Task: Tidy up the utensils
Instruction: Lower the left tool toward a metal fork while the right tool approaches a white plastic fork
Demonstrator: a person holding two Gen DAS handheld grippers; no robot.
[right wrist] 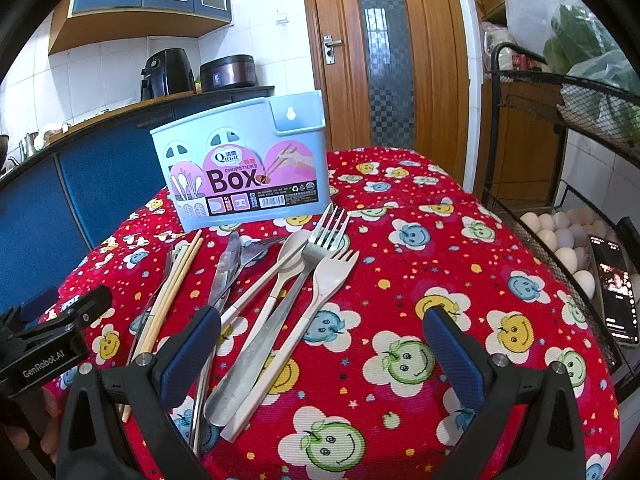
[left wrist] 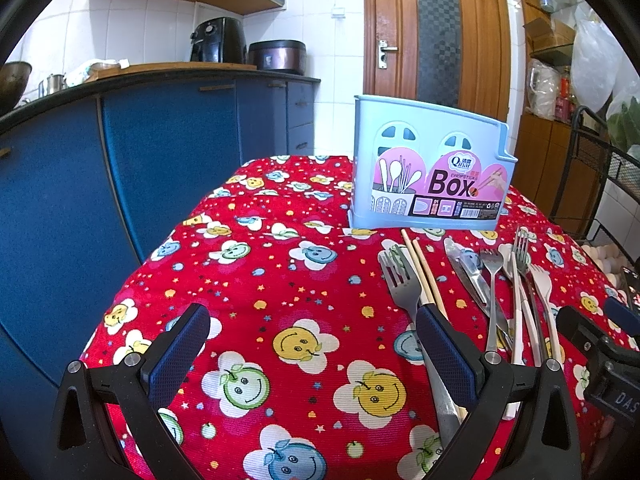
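Observation:
A light blue chopsticks box (left wrist: 432, 152) (right wrist: 240, 148) stands upright at the far side of the red patterned tablecloth (left wrist: 280, 280). In front of it lie loose utensils: a grey fork (left wrist: 396, 276), a pair of chopsticks (left wrist: 424, 272) (right wrist: 176, 280), a steel knife (left wrist: 466, 276) (right wrist: 224, 276), a beige spoon (right wrist: 280, 268), a steel fork (right wrist: 320, 240) and a beige fork (right wrist: 328, 276). My left gripper (left wrist: 312, 312) is open left of the pile, its right finger over the grey fork's handle. My right gripper (right wrist: 323, 312) is open with the handle ends of the spoon and forks between its fingers.
A black wire basket (right wrist: 528, 208) holding eggs (right wrist: 560, 236) and a phone (right wrist: 616, 292) stands at the table's right edge. Blue cabinets (left wrist: 160, 152) run along the left. A wooden door (left wrist: 436, 32) is behind the box.

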